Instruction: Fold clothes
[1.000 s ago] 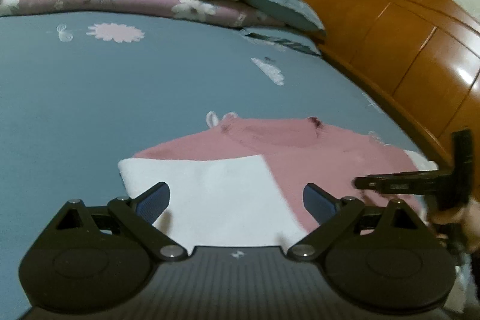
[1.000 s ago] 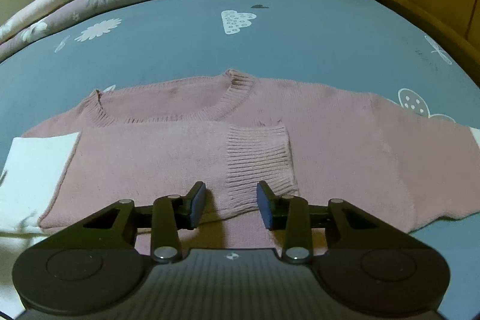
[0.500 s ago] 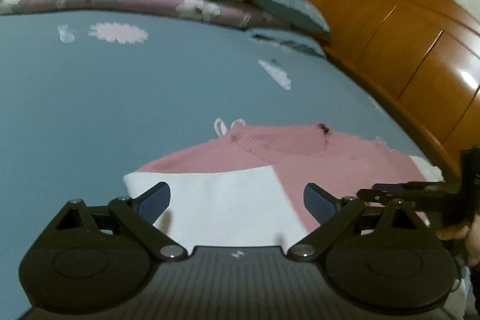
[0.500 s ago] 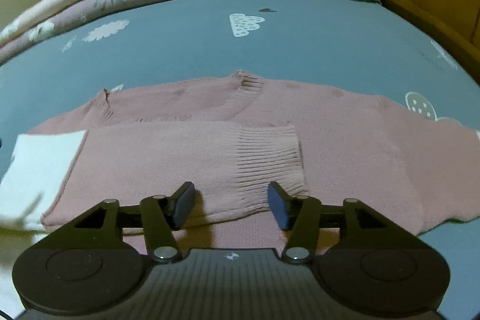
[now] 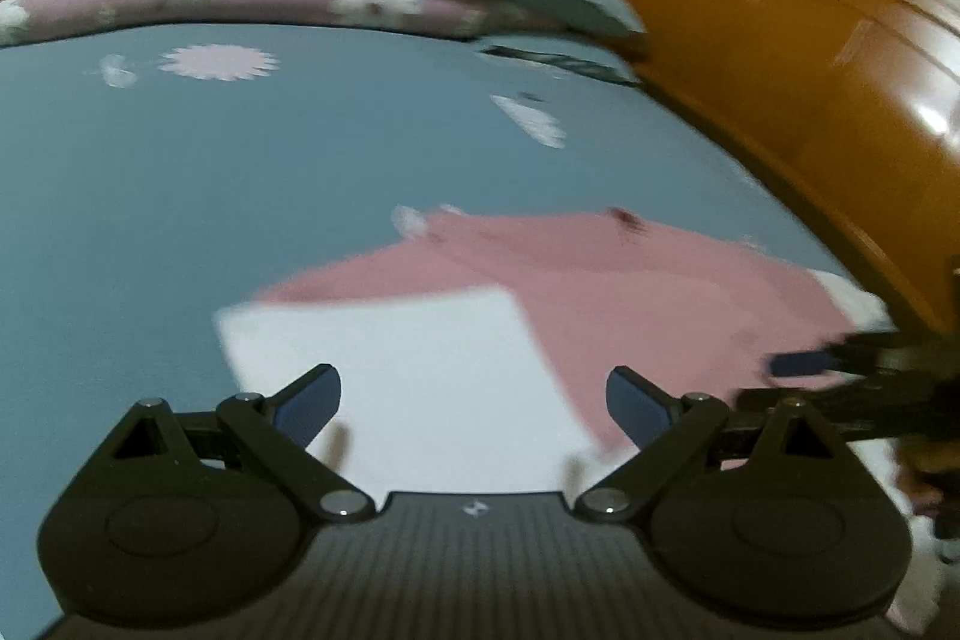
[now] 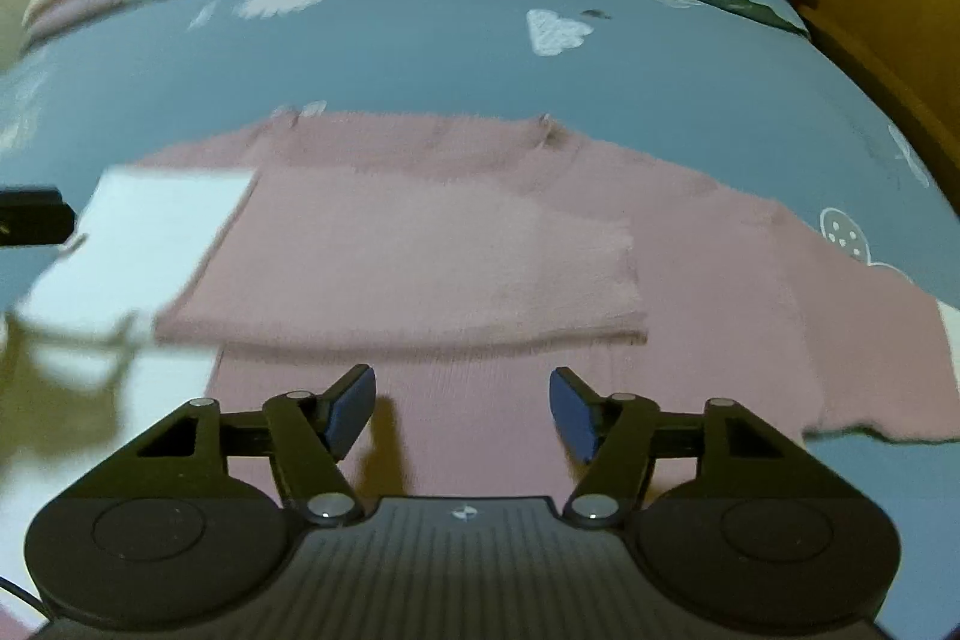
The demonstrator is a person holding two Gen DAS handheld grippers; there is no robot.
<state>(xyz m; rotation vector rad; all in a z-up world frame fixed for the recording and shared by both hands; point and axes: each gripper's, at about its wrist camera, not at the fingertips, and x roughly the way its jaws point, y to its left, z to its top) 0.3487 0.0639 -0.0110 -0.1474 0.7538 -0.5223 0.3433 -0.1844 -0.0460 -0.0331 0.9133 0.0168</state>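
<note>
Right tongs [image 6: 462, 403] newly widened off pink sweater [image 6: 420, 256]; left tongs [image 5: 474, 403] wide, empty.

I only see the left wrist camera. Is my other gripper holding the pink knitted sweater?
Observer: No. The right gripper is open. Its jaws have just been opening, and nothing is between them. It is over the pink knitted sweater.
Operator: Where did the sleeve go?
Observer: One pink sleeve lies folded across the sweater's front, just ahead of that gripper.
Operator: And the other one?
Observer: The other sleeve is spread out to the right on the blue printed bed sheet.
</note>
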